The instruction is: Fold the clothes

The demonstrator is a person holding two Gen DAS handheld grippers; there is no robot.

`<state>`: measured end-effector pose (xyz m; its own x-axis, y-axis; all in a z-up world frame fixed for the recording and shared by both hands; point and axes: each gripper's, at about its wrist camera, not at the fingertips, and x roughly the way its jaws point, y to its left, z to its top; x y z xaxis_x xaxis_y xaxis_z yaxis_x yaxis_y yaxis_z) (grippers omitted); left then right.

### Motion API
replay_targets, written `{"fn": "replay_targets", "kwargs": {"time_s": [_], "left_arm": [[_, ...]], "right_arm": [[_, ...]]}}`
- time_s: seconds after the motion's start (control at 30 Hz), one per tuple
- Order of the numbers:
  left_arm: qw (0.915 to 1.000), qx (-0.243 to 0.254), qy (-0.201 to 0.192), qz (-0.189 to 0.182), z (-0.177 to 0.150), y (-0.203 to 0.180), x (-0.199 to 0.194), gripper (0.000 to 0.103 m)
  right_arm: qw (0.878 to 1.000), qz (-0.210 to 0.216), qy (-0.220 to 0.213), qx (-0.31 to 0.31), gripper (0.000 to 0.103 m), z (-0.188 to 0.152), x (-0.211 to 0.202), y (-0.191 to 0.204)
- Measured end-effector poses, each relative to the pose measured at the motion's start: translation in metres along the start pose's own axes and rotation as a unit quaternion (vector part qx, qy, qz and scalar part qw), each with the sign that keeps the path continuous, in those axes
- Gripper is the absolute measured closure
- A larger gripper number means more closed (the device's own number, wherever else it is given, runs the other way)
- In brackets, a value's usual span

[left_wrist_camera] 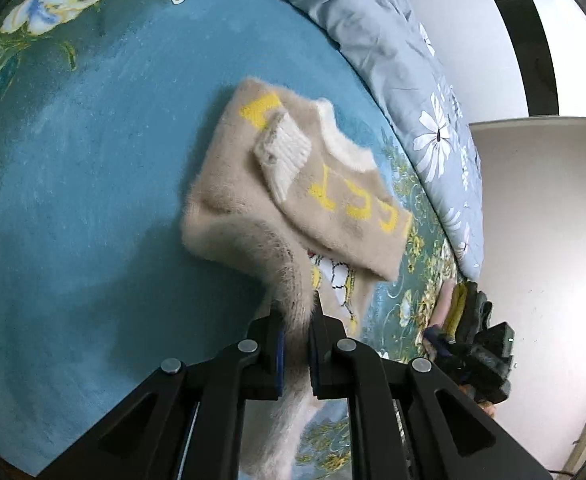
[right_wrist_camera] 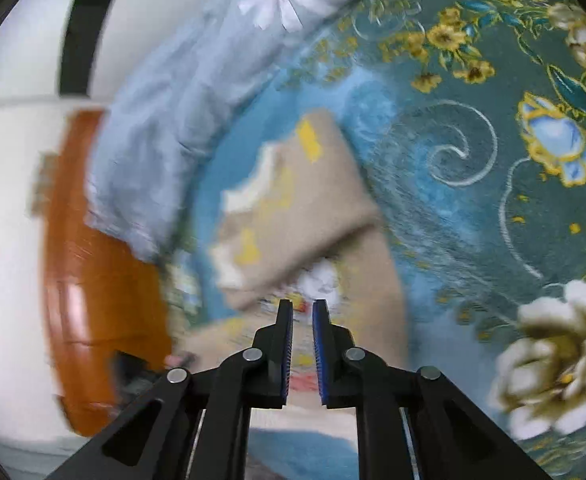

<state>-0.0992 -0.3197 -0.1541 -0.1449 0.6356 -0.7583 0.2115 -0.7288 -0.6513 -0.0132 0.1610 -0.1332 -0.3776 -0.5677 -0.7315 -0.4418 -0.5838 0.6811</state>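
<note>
A fluffy beige sweater [left_wrist_camera: 293,184] with yellow letters, a white collar and a white ribbed cuff lies partly folded on a blue floral bedspread [left_wrist_camera: 85,184]. My left gripper [left_wrist_camera: 297,320] is shut on the sweater's lower edge and lifts it off the bed. In the blurred right wrist view the sweater [right_wrist_camera: 313,200] lies just ahead of my right gripper [right_wrist_camera: 302,312]. Its jaws stand a narrow gap apart with nothing between them.
A light blue quilt [left_wrist_camera: 405,64] with white daisies lies bunched along the bed's far side. A small stack of folded clothes [left_wrist_camera: 457,308] sits at the bed's edge. The right wrist view shows an orange wooden bed frame [right_wrist_camera: 93,280] and a white wall.
</note>
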Motion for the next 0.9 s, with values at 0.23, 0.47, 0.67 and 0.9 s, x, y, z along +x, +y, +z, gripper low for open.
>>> {"fn": "replay_targets", "kwargs": {"time_s": [0.23, 0.47, 0.67, 0.9], "left_arm": [[0.9981, -0.058, 0.01, 0.019, -0.016, 0.051, 0.002, 0.094], [0.998, -0.052, 0.013, 0.033, -0.02, 0.056, 0.007, 0.093], [0.9988, -0.049, 0.005, 0.002, -0.007, 0.05, -0.003, 0.093], [0.9921, -0.101, -0.024, -0.07, 0.053, 0.038, 0.0, 0.093]], "right_arm": [[0.992, -0.076, 0.097, -0.015, 0.05, -0.045, 0.069, -0.039], [0.988, -0.087, 0.13, 0.006, 0.053, -0.082, 0.097, -0.058], [0.992, 0.032, 0.103, 0.059, 0.092, -0.068, 0.081, -0.04], [0.982, 0.174, -0.002, 0.08, 0.092, 0.022, 0.037, -0.006]]}}
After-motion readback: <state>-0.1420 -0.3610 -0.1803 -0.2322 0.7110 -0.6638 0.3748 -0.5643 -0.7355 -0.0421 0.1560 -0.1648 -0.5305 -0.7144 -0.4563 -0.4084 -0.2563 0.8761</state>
